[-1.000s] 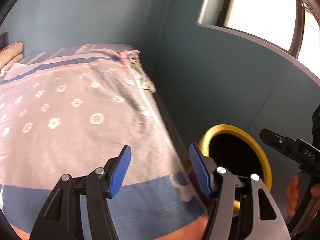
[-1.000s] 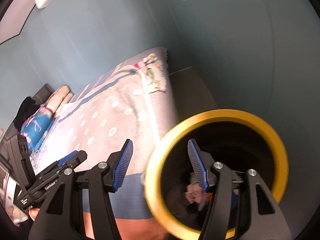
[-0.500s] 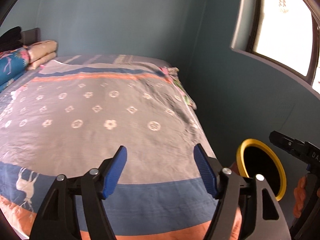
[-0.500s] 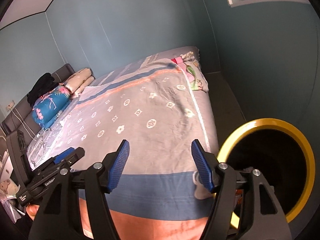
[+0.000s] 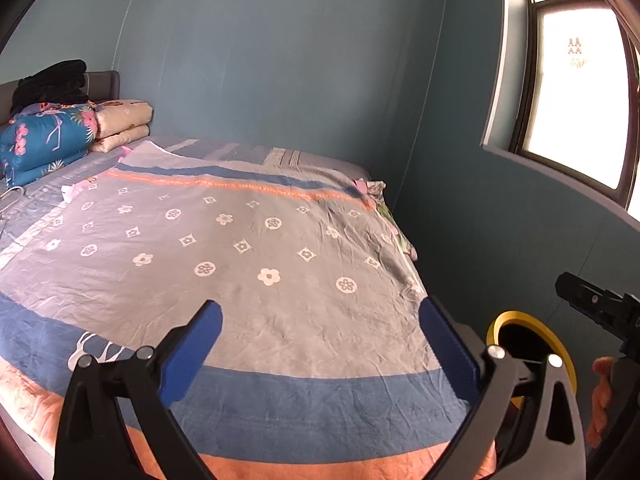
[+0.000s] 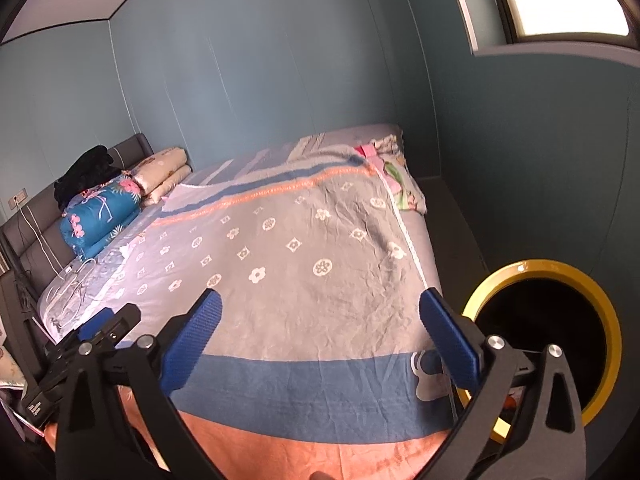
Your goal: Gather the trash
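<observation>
Left gripper (image 5: 320, 340): jaws spread wide, nothing between. Right gripper (image 6: 320, 336): same, released, empty.

Trash bin (image 6: 544, 344), yellow-rimmed, dark inside, stands on floor just beside bed (image 6: 304, 264) corner at right. Something pale and orange shows low in bin mouth; cannot identify.

Progress, judged: no loose trash visible on bedspread; collection appears near done or between items. Remaining litter, if any, out of frame.

View differences: right wrist shows cables (image 6: 68, 280) near headboard; left wrist shows window (image 5: 576, 92) more fully, only sliver of bin (image 5: 528, 340).
</observation>
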Motion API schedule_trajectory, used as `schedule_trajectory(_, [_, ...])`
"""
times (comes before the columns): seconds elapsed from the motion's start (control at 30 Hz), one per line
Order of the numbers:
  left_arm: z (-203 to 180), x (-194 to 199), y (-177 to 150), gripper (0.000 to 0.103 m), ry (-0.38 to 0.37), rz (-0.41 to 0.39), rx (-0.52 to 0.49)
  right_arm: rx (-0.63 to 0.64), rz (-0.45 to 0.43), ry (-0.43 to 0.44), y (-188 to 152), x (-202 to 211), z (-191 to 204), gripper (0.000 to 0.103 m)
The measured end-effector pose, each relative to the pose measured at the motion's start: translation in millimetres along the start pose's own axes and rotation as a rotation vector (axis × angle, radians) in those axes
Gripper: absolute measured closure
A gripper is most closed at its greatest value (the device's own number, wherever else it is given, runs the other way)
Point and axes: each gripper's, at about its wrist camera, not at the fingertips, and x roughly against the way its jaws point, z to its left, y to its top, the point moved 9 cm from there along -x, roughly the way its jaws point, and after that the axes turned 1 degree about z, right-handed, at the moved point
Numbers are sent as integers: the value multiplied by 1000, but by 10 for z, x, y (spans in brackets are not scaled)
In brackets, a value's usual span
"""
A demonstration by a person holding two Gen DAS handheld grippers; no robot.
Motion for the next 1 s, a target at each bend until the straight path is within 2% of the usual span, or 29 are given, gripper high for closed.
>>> schedule_trajectory(0.07, [16,70,1,8,2,-9,3,25,-6,-48,-7,27,13,8])
schedule_trajectory(0.3, [48,334,-64,8,4,-33,22,46,-60,-25,-73,163,178,8])
schedule_trajectory(0.5, [27,508,-126,8,37,-51,-9,71,-94,-71,-130,203,228,8])
schedule_trajectory(1.0, [-35,755,-144,8,49,-98,-31,41,-107,-83,-152,239,189,8])
